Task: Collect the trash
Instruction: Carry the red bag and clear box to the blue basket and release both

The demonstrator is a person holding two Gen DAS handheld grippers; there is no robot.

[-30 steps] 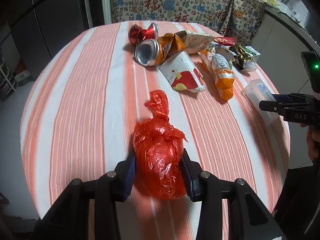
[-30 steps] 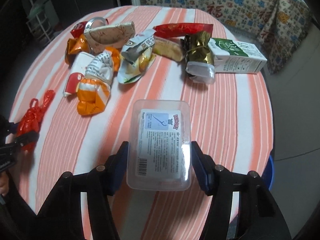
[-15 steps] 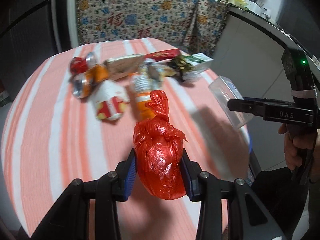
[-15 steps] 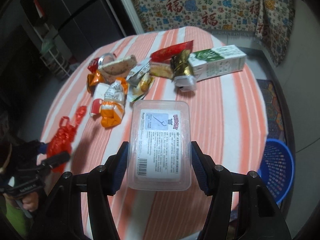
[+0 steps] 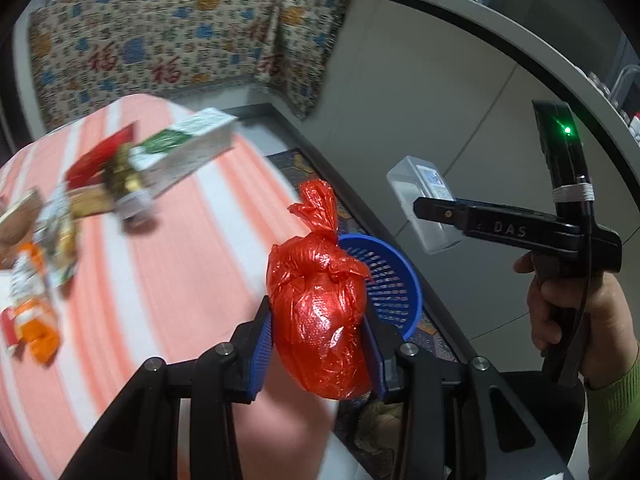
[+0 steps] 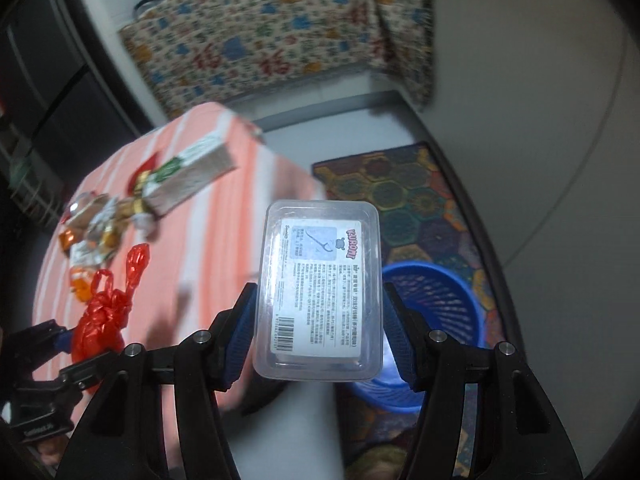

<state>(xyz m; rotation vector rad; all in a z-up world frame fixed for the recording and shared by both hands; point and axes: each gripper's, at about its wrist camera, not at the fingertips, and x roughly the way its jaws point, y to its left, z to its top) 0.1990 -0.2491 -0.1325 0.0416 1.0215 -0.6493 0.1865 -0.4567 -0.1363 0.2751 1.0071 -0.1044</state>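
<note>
light: dim indoor | blur: table smeared by motion | edges: fisheye-bent, dark corners

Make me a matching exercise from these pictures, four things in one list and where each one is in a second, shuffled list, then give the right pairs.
Things:
1. knotted red plastic bag
2. clear plastic box with a printed label
3. blue mesh plastic basket
4. green and white carton

Places:
A. on the floor beside the table
B. lying on the striped tablecloth
C. between the jaws of the left gripper
D. between the jaws of the right gripper

Pairs: 1-C, 2-D, 3-A, 4-B
</note>
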